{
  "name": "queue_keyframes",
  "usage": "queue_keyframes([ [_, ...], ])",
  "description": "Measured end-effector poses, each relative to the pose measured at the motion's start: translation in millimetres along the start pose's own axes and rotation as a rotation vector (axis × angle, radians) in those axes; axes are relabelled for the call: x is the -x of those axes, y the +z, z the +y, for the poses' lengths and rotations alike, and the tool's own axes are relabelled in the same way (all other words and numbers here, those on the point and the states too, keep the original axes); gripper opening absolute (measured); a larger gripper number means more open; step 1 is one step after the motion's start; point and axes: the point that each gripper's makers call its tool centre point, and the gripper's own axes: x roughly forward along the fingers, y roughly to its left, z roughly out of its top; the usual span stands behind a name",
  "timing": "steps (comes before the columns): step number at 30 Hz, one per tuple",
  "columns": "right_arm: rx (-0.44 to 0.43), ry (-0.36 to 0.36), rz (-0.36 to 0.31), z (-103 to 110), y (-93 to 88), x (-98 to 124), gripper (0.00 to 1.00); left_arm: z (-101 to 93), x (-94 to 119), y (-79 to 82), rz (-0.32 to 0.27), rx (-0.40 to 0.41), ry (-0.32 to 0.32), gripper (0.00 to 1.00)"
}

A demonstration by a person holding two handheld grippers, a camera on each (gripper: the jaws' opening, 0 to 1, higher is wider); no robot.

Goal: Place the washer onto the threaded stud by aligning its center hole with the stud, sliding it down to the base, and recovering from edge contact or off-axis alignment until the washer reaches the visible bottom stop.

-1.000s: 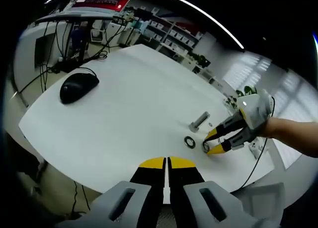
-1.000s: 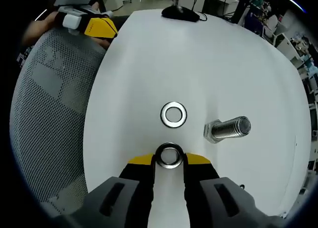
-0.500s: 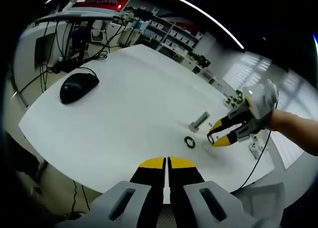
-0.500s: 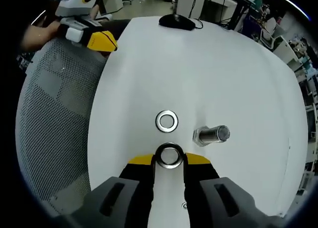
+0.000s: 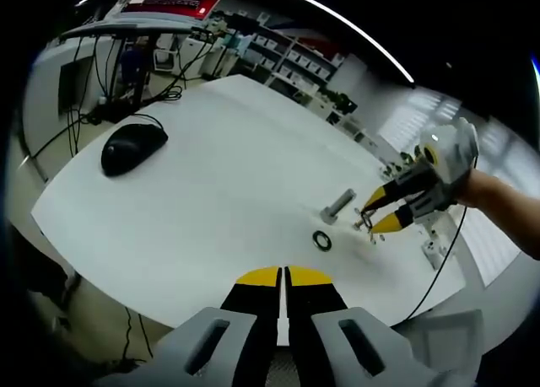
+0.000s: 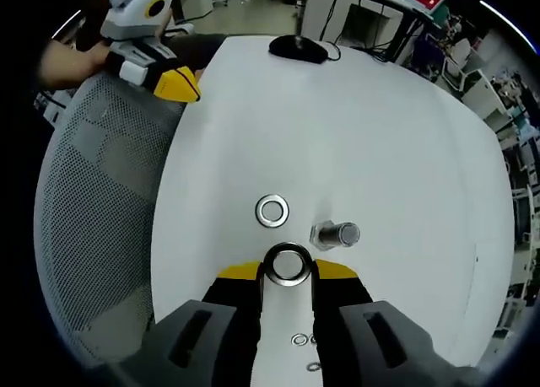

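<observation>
Now the right gripper (image 6: 288,271) pinches a washer (image 6: 288,264) above the white table (image 6: 388,134), near the threaded stud (image 6: 336,233); a second washer (image 6: 272,211) lies beside. Left gripper (image 5: 283,276) pressed together at the table's edge.

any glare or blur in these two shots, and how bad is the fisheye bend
Left gripper view: the white table bows strongly, ceiling light strip curves, right gripper slightly soft. Right gripper view: the held washer is sharp, soft glare on the table, faint shadows.

Right tool (image 6: 288,273) clamped on a washer (image 6: 288,264), raised; left tool (image 5: 283,277) closed, empty.
</observation>
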Motion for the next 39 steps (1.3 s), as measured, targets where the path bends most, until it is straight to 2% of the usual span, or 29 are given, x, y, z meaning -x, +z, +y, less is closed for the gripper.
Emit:
queue_keyframes([
  [7,0.006,-0.021,0.004,-12.9,4.6,8.4,0.23,-0.4,0.3,-0.1,-0.001,0.0,0.0,0.0],
  [9,0.032,-0.04,-0.002,-18.7,7.6,11.1,0.23,-0.3,0.4,0.1,-0.002,-0.001,0.0,0.0],
  [21,0.039,-0.05,0.009,-34.9,16.6,16.1,0.23,-0.3,0.6,0.6,-0.003,-0.002,-0.002,0.0],
  [39,0.088,-0.004,0.07,-45.0,20.8,-0.2,0.23,-1.0,0.2,0.4,-0.003,-0.001,-0.004,0.0],
])
